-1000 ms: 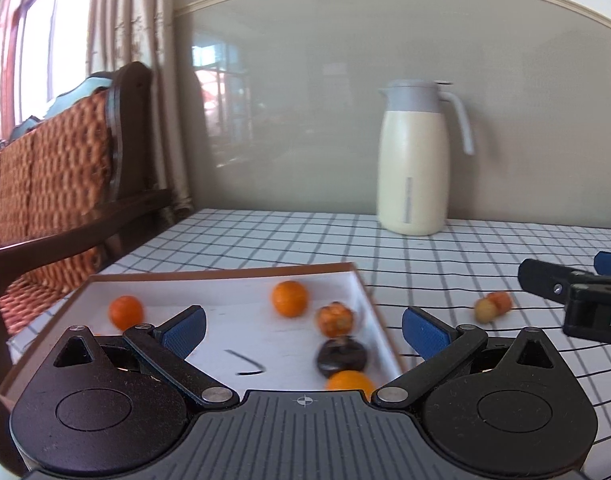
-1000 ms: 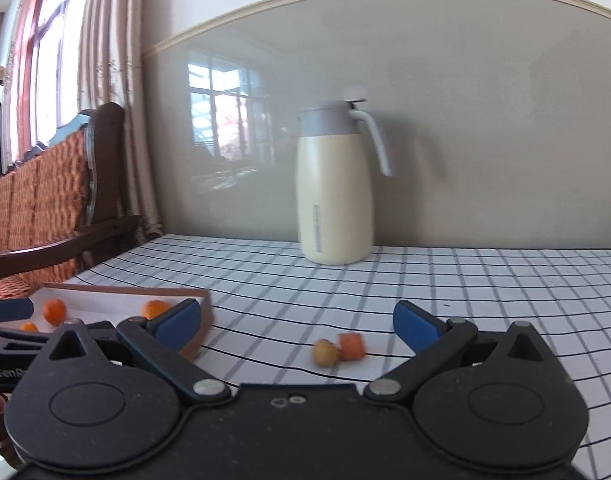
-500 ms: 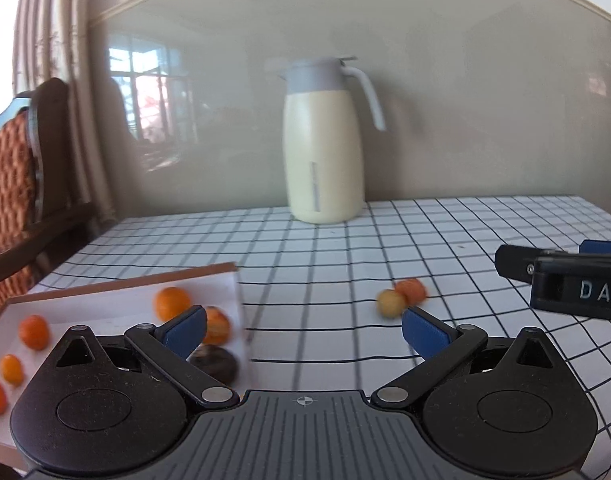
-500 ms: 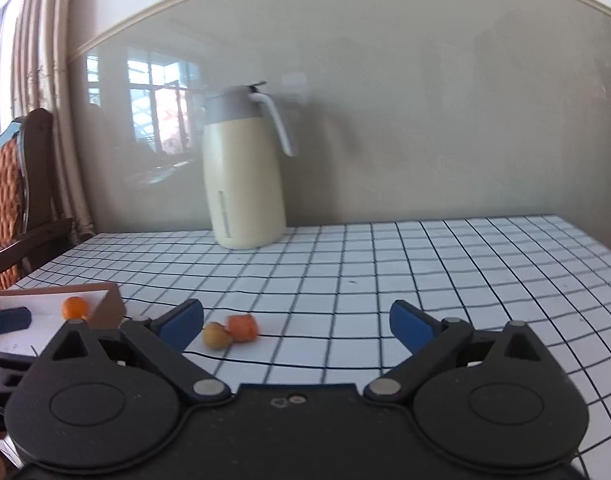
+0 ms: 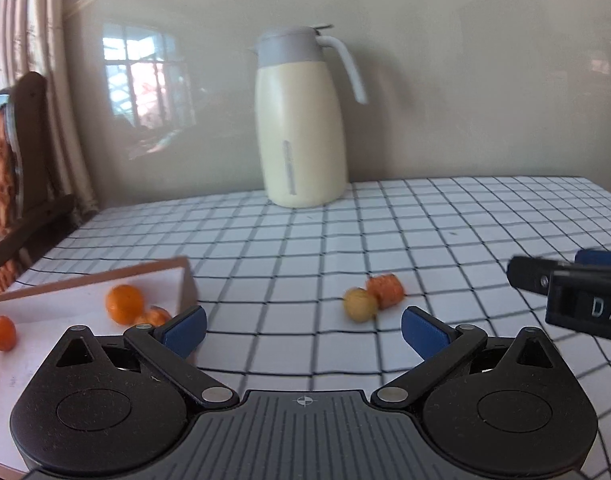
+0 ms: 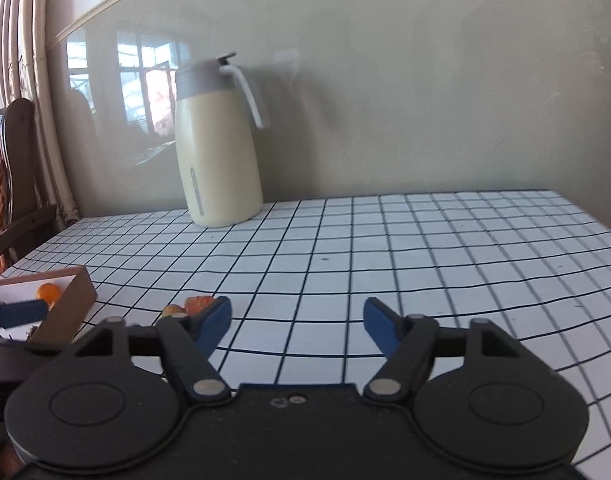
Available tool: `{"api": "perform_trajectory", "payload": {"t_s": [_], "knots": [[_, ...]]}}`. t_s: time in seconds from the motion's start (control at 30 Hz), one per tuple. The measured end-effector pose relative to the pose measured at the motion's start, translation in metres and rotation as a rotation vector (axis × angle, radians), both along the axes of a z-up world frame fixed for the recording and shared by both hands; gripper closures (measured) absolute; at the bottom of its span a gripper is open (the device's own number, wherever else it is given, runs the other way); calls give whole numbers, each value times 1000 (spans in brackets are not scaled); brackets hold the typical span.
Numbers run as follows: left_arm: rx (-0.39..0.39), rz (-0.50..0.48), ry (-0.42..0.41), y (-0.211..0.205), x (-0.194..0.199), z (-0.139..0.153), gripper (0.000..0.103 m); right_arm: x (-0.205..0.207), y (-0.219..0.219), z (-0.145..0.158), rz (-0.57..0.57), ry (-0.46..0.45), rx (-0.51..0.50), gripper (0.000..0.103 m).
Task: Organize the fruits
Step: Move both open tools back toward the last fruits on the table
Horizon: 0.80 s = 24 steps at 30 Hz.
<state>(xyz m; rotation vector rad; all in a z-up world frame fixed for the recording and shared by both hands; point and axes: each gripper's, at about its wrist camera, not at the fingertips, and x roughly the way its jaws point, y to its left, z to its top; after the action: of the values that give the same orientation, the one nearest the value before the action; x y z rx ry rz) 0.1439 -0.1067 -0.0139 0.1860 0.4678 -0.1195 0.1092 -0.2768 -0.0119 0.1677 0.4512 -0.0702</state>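
Now both hand-held grippers, left point(image 5: 303, 330) and right point(image 6: 297, 322), are wide open and empty, probably to take the two loose fruits point(image 5: 372, 297) beside the tray point(image 5: 183, 280).

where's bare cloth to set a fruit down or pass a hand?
Free: the checked cloth right of the jug out to the table's right edge, and the strip between jug and loose fruits. Crowded: the tray at left and around those two fruits.
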Motion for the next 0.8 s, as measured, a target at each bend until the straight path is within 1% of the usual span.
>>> {"api": "perform_trajectory", "payload": {"t_s": [0.07, 0.17, 0.43, 0.53, 0.6, 0.67, 0.77, 0.8], "knots": [[19, 24, -16, 4, 2, 2, 0, 9, 4, -1, 16, 8, 19, 40], [42, 56, -40, 12, 4, 5, 0, 25, 15, -2, 52, 24, 35, 45], [54, 90, -29, 29, 20, 6, 0, 68, 37, -10, 91, 85, 39, 47], [71, 112, -44, 33, 24, 7, 0, 82, 42, -15, 106, 111, 25, 55], [57, 118, -44, 36, 26, 8, 0, 89, 44, -19, 120, 134, 34, 60], [56, 125, -43, 39, 28, 8, 0, 92, 46, -22, 135, 147, 54, 63], [54, 133, -33, 41, 32, 6, 0, 94, 49, -22, 131, 146, 49, 65], [49, 134, -28, 41, 32, 6, 0, 95, 47, -22, 129, 150, 57, 69]]}}
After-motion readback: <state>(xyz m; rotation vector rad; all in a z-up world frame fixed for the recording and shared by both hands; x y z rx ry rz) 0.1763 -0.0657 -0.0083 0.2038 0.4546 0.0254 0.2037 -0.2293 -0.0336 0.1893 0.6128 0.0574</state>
